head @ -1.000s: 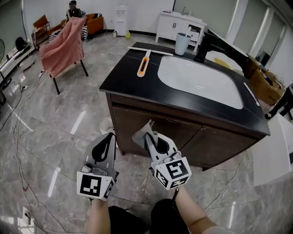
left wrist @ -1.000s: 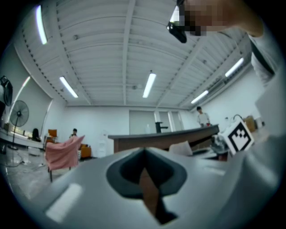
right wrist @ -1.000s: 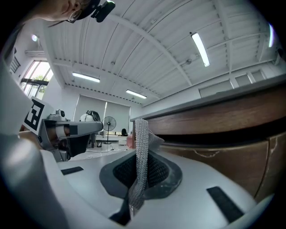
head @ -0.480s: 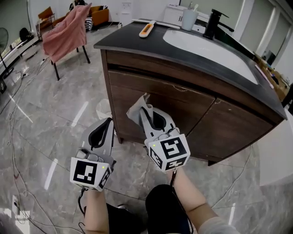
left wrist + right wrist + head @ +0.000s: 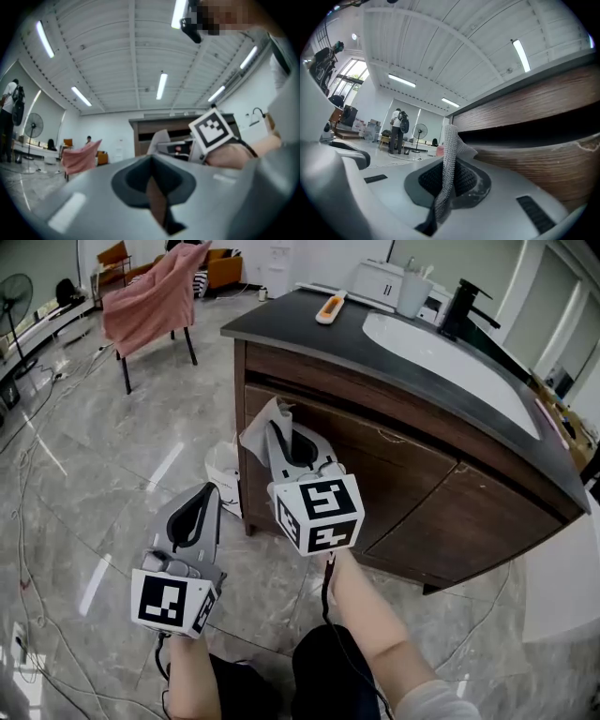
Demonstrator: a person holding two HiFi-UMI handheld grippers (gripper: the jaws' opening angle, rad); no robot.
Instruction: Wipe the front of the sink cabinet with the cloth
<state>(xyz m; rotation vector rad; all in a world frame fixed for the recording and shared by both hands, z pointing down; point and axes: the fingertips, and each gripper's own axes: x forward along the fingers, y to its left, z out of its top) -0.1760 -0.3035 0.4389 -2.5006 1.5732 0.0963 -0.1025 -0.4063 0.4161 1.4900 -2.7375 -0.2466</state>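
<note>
The right gripper (image 5: 279, 434) is raised in front of the dark brown wooden sink cabinet (image 5: 403, 488), near its left end, and its jaws are clamped on a pale grey knitted cloth (image 5: 263, 430). In the right gripper view the cloth (image 5: 449, 157) stands up as a narrow folded strip out of the pressed-together jaws of the right gripper (image 5: 443, 194), with the cabinet's wood front (image 5: 548, 154) and the dark gap under its top edge just beyond. The cloth is very near the wood, but whether it touches cannot be told. The left gripper (image 5: 207, 495) hangs lower and to the left, over the grey marble floor (image 5: 84, 474) and apart from the cabinet; in its own view the left gripper (image 5: 152, 185) has its jaws together with nothing gripped, and the right gripper's marker cube shows beyond them. On the cabinet's black countertop (image 5: 309, 329) lies a white oval basin (image 5: 450, 362), with a black faucet (image 5: 459, 304) behind it and an orange-and-white tool (image 5: 330, 307) at the far left corner. A small white bin (image 5: 221, 468) sits on the floor beside the cabinet's left side, and farther off a pink fabric (image 5: 155, 298) is draped over a chair.
</note>
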